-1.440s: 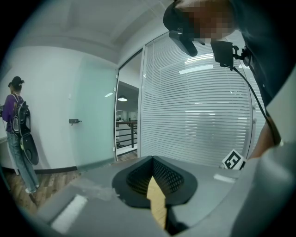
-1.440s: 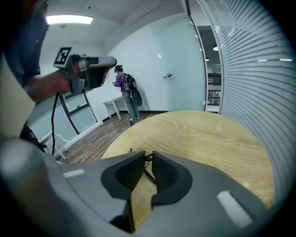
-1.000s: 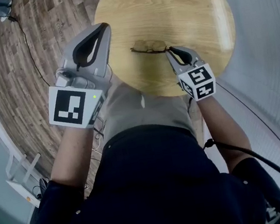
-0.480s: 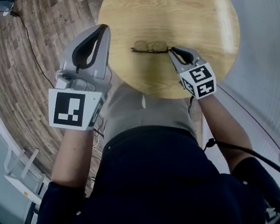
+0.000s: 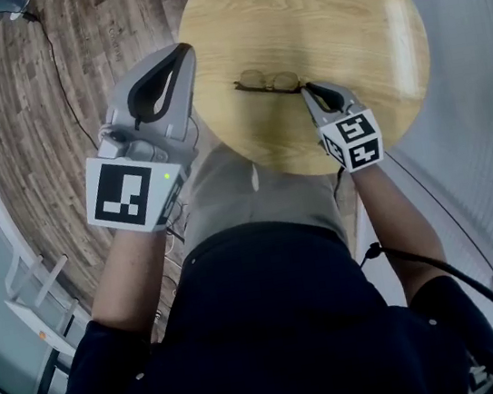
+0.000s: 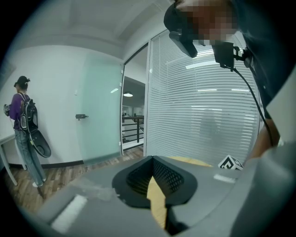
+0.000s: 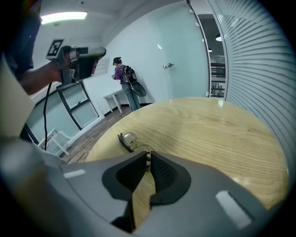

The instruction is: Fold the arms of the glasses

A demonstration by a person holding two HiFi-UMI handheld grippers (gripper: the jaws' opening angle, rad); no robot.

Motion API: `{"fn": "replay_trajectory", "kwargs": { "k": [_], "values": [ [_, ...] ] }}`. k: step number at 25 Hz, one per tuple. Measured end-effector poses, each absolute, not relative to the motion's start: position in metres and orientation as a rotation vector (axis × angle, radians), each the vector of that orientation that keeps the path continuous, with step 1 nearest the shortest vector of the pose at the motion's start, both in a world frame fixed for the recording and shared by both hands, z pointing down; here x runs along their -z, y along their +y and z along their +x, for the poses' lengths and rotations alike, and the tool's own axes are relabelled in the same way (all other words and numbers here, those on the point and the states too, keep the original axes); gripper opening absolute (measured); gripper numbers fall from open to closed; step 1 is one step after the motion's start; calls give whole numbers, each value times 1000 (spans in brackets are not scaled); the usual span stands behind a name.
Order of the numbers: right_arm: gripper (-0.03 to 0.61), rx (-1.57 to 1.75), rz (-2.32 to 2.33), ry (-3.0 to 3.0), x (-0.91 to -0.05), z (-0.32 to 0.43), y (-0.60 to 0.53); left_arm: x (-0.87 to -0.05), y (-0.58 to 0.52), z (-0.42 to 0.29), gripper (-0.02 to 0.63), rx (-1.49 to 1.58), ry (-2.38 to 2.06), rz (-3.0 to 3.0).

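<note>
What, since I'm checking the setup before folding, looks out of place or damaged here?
Nothing stands out. The glasses lie on the round wooden table, toward its near edge, with no visible damage. The right gripper is closed on their end; the left gripper is shut and empty, beside the table.

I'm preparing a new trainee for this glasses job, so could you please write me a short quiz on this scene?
1. True or false: the left tool is touching the glasses.
2. Which tool has its tips at one end of the glasses? A) the left tool B) the right tool C) both
3. Fill in: the glasses lie on a round ____ table.

Key: 1 false; 2 B; 3 wooden.
</note>
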State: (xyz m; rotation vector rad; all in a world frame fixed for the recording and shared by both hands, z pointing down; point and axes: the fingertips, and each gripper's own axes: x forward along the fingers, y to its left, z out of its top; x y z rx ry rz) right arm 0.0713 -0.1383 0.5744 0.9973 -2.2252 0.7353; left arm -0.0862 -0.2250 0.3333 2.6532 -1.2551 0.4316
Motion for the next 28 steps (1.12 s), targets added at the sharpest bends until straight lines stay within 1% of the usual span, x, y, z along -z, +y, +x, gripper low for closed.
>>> {"fn": "replay_trajectory", "kwargs": {
  "k": [22,28],
  "values": [
    [34,-767,1063,-2181,-598,78,-128,-323,-208,-112,3,-496,-1314,2650],
    [35,-755,1112,-2170,-588,86,-128,-302,-211,-104,3,-411,-1303,2726]
  ]
}}
